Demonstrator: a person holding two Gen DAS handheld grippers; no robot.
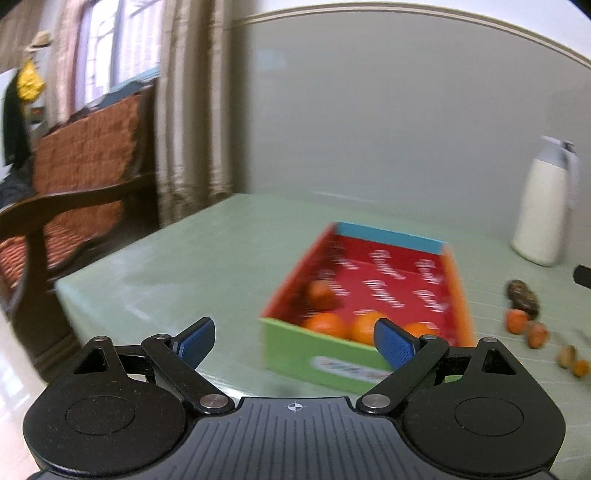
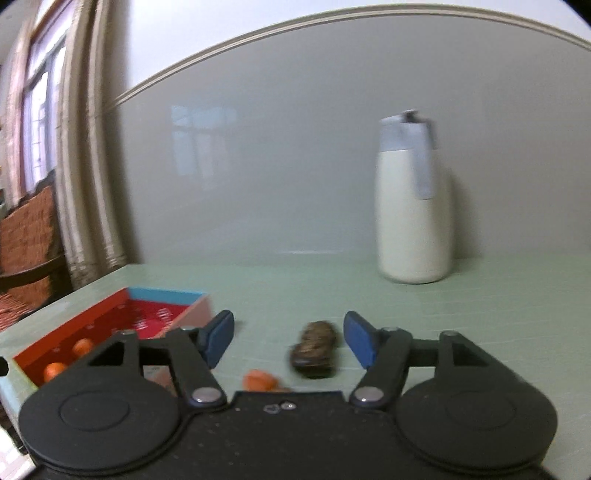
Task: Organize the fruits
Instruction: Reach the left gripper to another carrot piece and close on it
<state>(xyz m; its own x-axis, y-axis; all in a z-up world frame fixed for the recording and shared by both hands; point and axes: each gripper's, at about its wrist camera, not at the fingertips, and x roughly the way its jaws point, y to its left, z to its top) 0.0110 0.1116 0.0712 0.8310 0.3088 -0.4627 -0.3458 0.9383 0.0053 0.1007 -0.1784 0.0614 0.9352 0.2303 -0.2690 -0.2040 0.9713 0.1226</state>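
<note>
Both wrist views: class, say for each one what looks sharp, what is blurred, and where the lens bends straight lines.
Left wrist view: the claw is sharp, while the box, its oranges and the loose fruit are smeared; the wall moulding curves. Right wrist view: the claw is crisp, the brown fruit and the jug are blurred; the moulding arches, and a window reflection shows on the wall.

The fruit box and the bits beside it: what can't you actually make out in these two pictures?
- Left wrist view: the box's printed label, smeared by motion blur.
- Left wrist view: the small orange pieces beside it, too blurred to identify.
- Right wrist view: the box's near half, behind the right tongs.
- Right wrist view: the dark lump, blurred.
</note>
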